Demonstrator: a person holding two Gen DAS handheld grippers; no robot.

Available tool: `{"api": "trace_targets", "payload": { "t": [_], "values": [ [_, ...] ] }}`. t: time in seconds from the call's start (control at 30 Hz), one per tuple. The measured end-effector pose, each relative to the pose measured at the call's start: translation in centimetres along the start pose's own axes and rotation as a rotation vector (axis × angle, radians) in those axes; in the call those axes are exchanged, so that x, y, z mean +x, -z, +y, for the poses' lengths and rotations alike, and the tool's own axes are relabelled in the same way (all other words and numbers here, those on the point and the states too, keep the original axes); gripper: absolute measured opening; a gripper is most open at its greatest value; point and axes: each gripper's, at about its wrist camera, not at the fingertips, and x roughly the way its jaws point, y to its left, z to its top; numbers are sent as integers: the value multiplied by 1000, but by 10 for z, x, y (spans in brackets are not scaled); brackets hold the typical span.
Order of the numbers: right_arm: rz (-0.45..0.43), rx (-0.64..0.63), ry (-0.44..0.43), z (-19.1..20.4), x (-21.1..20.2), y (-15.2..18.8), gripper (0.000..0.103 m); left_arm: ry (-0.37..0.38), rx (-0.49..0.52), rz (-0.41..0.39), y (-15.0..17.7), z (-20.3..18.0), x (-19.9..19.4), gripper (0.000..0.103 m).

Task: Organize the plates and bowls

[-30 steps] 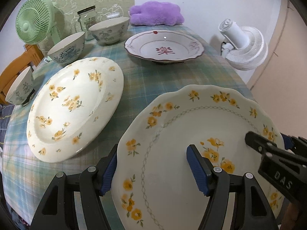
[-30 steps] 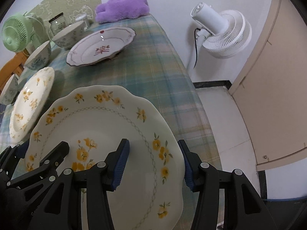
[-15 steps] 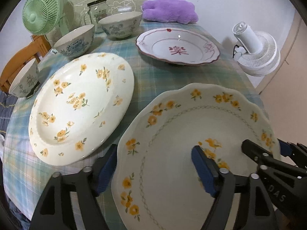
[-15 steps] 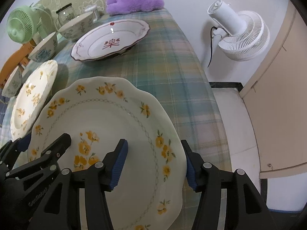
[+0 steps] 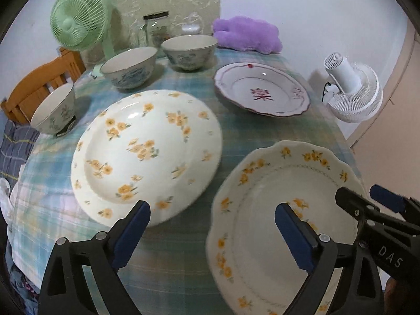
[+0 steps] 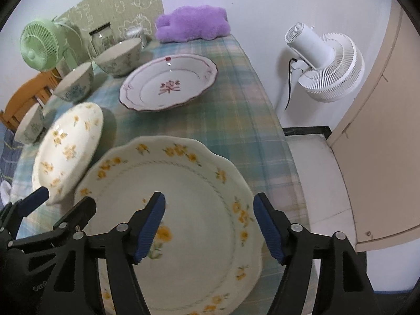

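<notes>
**Both grippers let go of the scalloped plate**

A second ago both pairs of jaws straddled the rim of the scalloped plate (image 5: 275, 210), narrower than now. Now the left gripper (image 5: 212, 231) has jaws that are opening and stand wide: its inner pad hangs over the plate's well at lower right of the left wrist view, its outer pad over the checked tablecloth (image 5: 170, 257), neither pressing on anything. The right gripper (image 6: 210, 225) is opening too, one pad above the plate's middle and the other beyond its right rim, with a clear gap to the china. Both views have pulled back and up, showing more table.

The scalloped plate lies flat at the near edge, just beside the round flowered plate (image 5: 147, 155). The red-trimmed plate (image 5: 262, 93) sits at upper right and three bowls (image 5: 128, 67) line the upper left.

This reads as a placement finished; stacking the remaining plates and bowls is likely still ahead.
</notes>
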Motion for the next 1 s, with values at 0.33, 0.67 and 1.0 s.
{"api": "trace_targets", "payload": {
  "t": [0.33, 0.67, 1.0],
  "values": [
    [-55, 45, 14, 43, -20, 0, 77, 40, 34, -41, -9, 43, -16, 97],
    [-99, 49, 63, 112, -27, -7, 77, 57, 52, -50, -23, 110, -17, 97],
    [-111, 107, 92, 172, -10, -25, 77, 83, 70, -66, -51, 165, 4, 97]
  ]
}}
